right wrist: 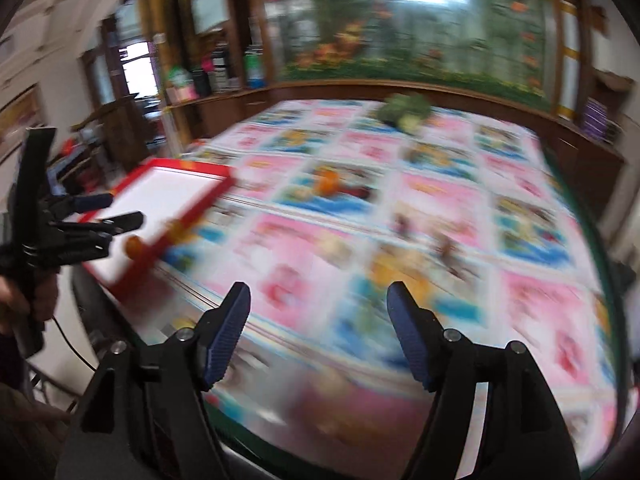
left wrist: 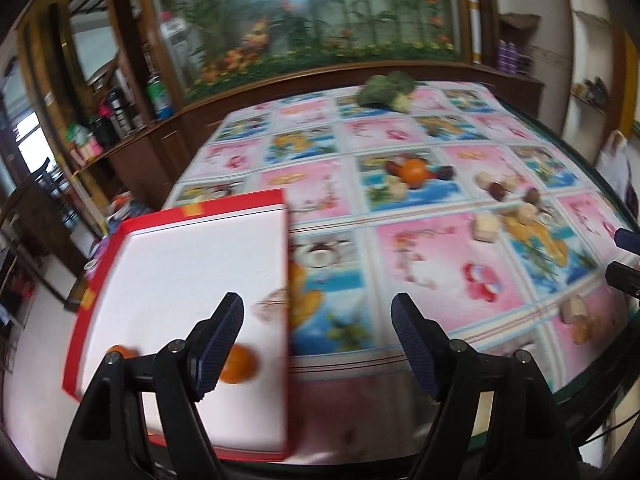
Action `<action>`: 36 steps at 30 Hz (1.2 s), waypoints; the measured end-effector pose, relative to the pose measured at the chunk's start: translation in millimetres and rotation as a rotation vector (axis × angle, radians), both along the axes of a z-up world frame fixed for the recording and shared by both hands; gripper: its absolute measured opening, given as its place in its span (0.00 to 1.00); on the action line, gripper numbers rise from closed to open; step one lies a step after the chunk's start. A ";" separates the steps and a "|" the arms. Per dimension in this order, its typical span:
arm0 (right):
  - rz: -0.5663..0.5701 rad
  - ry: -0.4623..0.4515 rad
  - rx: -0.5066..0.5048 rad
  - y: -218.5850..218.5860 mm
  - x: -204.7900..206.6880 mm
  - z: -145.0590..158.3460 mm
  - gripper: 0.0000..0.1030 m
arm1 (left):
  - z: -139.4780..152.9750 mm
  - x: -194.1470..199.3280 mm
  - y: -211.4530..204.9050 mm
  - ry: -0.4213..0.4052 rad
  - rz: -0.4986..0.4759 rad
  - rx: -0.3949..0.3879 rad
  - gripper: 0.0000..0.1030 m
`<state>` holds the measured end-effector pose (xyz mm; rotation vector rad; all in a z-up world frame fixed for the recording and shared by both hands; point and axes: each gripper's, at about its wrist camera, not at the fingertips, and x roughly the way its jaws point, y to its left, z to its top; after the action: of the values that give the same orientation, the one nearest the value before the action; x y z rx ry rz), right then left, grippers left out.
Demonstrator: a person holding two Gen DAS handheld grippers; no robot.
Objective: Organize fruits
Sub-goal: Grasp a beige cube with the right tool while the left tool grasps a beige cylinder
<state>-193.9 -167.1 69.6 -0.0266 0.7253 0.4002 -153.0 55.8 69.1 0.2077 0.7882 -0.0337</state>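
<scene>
A red box with a white inside [left wrist: 192, 264] sits at the table's left front corner; it also shows in the right wrist view [right wrist: 160, 196]. Two oranges lie in it, one [left wrist: 239, 364] by my left finger and one [left wrist: 120, 351] farther left. Another orange [left wrist: 414, 171] lies mid-table among small fruit pieces [left wrist: 496, 188]. My left gripper [left wrist: 318, 322] is open and empty, over the box's right edge. My right gripper [right wrist: 318, 312] is open and empty above the table's front edge; its view is motion-blurred.
A head of broccoli [left wrist: 386, 90] lies at the far side of the patterned tablecloth [left wrist: 420, 248]. More fruit pieces [left wrist: 576, 312] lie at the right front. A wooden cabinet with bottles [left wrist: 120, 116] stands to the left, and a fish tank behind.
</scene>
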 end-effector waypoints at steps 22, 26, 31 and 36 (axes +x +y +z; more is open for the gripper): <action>0.058 0.098 0.041 -27.2 -24.5 -44.8 0.70 | -16.8 11.5 -57.3 0.097 -0.145 -0.011 0.74; 0.074 0.127 0.018 -10.8 -5.8 -54.4 0.63 | -18.2 38.1 -62.0 0.115 -0.134 -0.035 0.74; 0.096 0.141 -0.007 2.3 1.4 -58.3 0.41 | -24.2 68.3 -88.6 0.151 -0.179 -0.057 0.74; 0.080 0.143 -0.013 -0.6 -2.3 -59.5 0.27 | -36.0 86.9 -114.0 0.206 -0.221 -0.093 0.74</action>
<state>-196.2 -167.7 10.1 -0.0393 0.8697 0.4772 -66.1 -58.1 33.1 0.2045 0.9635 -0.3041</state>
